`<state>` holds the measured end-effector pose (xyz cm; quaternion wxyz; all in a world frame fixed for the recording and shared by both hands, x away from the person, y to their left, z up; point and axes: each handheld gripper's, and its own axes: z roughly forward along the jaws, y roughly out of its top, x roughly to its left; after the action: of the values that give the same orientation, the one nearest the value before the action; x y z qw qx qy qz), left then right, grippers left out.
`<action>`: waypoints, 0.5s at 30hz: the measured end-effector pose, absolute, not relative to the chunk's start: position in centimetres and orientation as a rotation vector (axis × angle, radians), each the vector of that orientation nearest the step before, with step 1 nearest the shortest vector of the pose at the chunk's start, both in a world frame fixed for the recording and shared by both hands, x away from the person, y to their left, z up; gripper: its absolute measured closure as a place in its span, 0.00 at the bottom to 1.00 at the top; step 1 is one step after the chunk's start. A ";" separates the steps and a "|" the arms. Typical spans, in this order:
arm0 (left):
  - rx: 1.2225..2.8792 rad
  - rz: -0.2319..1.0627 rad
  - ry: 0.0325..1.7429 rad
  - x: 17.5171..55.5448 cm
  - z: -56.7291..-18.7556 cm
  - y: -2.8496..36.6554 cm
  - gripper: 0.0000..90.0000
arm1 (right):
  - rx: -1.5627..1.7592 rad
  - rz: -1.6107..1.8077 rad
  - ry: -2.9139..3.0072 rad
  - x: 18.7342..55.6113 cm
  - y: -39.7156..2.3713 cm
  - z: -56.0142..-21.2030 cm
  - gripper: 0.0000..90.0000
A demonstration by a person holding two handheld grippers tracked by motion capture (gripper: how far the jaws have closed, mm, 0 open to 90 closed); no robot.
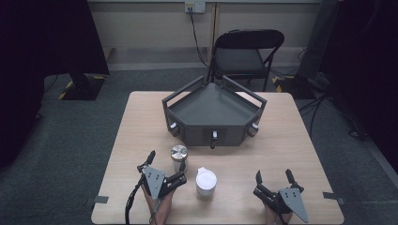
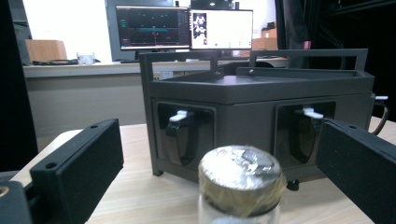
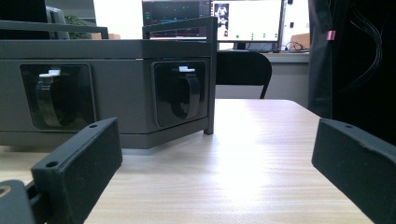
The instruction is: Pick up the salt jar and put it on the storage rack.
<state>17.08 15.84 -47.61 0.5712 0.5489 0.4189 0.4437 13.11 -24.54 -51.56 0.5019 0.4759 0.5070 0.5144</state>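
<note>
Sitting toward the far middle of the wooden table [image 1: 141,136] is a dark grey angular tray unit [image 1: 213,112] with raised rails and small recessed handles on its front faces, and everything else can be placed from it. Just in front of its left front corner stands a small glass jar with a silver lid [image 1: 179,154]; in the left gripper view the jar [image 2: 240,184] rises between the two black jaws, close to the camera, with gaps on both sides so neither jaw touches it. The left gripper [image 1: 165,161] lies in front of the unit's left side with its jaws spread apart around that jar. A white lidded cup [image 1: 206,182] stands in front of the unit's middle, nearer the person than the jar and just right of the left gripper. The right gripper [image 1: 274,176] rests in front of the unit's right corner, well apart from the cup, jaws wide and holding nothing. Beyond the unit, past the table's far edge, stands a black folding chair [image 1: 246,54].
</note>
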 end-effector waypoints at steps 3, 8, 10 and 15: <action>1.294 1.005 0.987 17.8 -47.3 15.8 0.01 | 1.149 1.243 1.225 13.1 -24.5 -51.6 0.00; 1.314 0.981 0.997 18.5 -47.2 15.6 0.01 | 1.150 1.243 1.225 13.1 -24.5 -51.6 0.00; 1.324 0.974 0.999 18.6 -47.2 15.6 0.03 | 1.150 1.243 1.225 13.1 -24.5 -51.6 0.01; 1.333 0.952 1.003 19.1 -47.5 15.5 0.04 | 1.151 1.241 1.223 13.1 -24.5 -51.6 0.01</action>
<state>19.12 15.53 -47.47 0.5731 0.5689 0.4277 0.4062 13.11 -24.49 -51.56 0.5027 0.4764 0.5063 0.5138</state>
